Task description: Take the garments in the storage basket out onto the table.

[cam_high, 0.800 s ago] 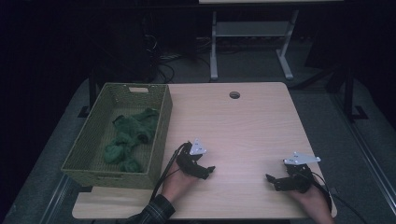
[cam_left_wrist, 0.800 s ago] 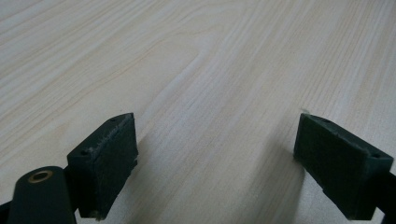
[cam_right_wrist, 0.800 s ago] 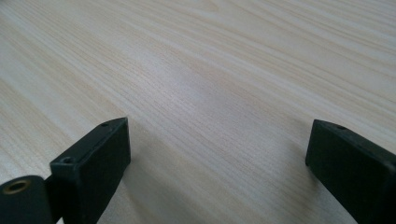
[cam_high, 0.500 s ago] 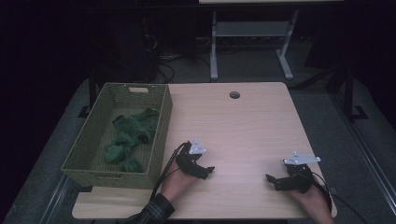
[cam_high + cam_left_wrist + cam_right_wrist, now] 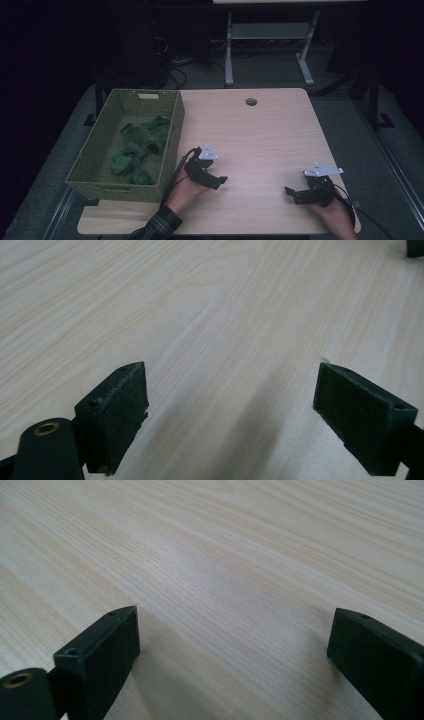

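Fingers (image 5: 117, 415) of both black two-jaw grippers stand wide apart and empty over the pale wooden table (image 5: 260, 135). Nearest sits the right gripper (image 5: 289, 193), then the left gripper (image 5: 223, 180); beyond, crumpled green cloths (image 5: 137, 147) lie inside the woven olive basket (image 5: 172, 145). Reaching in from above should avoid snagging the rim.

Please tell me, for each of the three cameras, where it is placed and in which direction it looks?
High view: above the near edge, looking forward and down at table, basket, both hands.
Left gripper view: on left gripper, facing bare tabletop, jaws open.
Right gripper view: on right gripper, likewise, jaws open.
Shared: the same pale wood.
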`<state>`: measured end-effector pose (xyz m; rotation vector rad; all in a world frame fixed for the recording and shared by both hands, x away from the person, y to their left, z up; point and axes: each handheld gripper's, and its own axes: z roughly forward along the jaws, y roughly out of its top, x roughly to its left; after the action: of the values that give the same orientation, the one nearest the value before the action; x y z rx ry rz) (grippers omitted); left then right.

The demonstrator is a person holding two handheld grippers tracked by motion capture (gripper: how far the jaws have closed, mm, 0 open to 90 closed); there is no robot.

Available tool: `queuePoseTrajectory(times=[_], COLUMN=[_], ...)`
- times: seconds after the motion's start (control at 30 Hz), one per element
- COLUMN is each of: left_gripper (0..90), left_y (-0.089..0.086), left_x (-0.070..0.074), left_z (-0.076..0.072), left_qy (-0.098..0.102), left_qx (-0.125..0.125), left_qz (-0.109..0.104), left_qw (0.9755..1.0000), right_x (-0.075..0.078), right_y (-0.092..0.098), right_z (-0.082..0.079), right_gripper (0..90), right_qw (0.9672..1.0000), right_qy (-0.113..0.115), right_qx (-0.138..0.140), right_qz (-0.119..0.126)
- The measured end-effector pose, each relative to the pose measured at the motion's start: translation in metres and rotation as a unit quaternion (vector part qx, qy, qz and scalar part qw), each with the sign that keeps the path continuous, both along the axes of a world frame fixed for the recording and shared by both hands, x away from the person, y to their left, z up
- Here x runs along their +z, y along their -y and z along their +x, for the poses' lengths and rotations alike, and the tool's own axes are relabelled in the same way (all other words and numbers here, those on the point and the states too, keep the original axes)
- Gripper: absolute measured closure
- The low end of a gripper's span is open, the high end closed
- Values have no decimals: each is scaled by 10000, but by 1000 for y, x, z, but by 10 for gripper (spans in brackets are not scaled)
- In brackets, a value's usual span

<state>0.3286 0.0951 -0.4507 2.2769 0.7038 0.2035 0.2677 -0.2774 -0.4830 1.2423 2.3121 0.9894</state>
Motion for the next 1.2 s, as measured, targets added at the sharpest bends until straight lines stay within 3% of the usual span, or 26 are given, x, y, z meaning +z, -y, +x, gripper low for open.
queuePoseTrajectory(times=[0.13,0.7,0.8,0.87,1.2], left_gripper=[134,137,137,137,137], left_y=[0,-12,-14,-13,-13], left_x=[7,43,47,50,63], left_z=[-1,0,1,1,2], left_qy=[3,57,-56,-20,-102], left_qx=[-80,-217,-244,-329,-467], left_qz=[83,30,-118,-15,-54], left_qw=[9999,9997,9996,9995,9988], right_x=[0,0,0,0,0], right_y=[0,0,0,0,0], right_z=[0,0,0,0,0], right_gripper=[60,61,61,61,61], right_qw=[10000,10000,10000,10000,10000], right_qy=[-1,2,2,2,5], right_qx=[2,0,-3,-4,-3], right_qz=[-2,0,1,1,1])
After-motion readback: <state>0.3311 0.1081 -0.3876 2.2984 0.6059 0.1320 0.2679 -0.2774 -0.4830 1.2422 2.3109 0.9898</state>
